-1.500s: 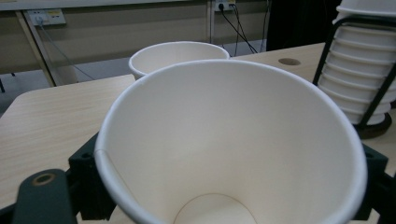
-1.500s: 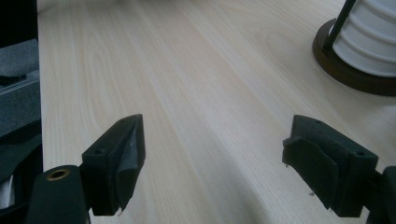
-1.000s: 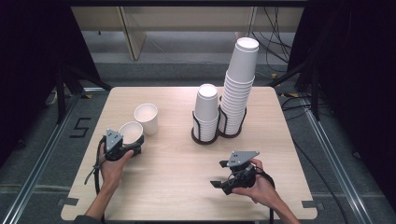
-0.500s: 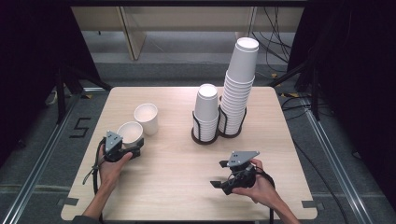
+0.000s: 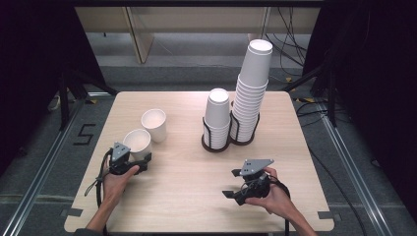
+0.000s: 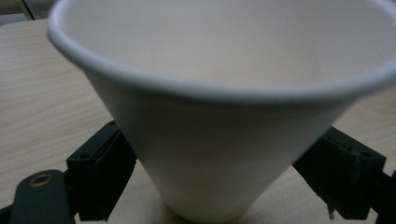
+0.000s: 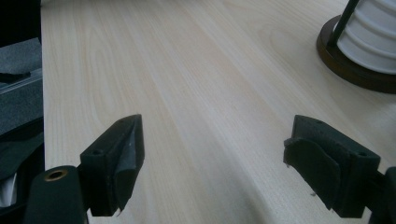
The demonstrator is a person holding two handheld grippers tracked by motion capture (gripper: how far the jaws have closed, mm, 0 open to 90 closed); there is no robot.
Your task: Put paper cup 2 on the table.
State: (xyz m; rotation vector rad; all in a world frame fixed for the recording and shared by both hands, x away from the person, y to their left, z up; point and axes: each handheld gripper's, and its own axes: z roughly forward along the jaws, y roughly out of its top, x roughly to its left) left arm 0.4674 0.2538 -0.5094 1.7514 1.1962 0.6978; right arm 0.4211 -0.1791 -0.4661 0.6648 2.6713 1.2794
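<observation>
Left claw [image 6: 219, 186] is set wide around a paper cup [image 6: 219, 116] on the bench [image 5: 187, 196]; the right claw [image 7: 219, 172] is held wide, empty.

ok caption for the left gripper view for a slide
White paper cup standing on the wooden table, between the open left gripper jaws.

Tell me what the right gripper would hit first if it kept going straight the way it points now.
Probably nothing soon: ahead of the right gripper, jaws open, lies bare table to its far edge. The dark holder base sits off to one side, likely outside that line.
</observation>
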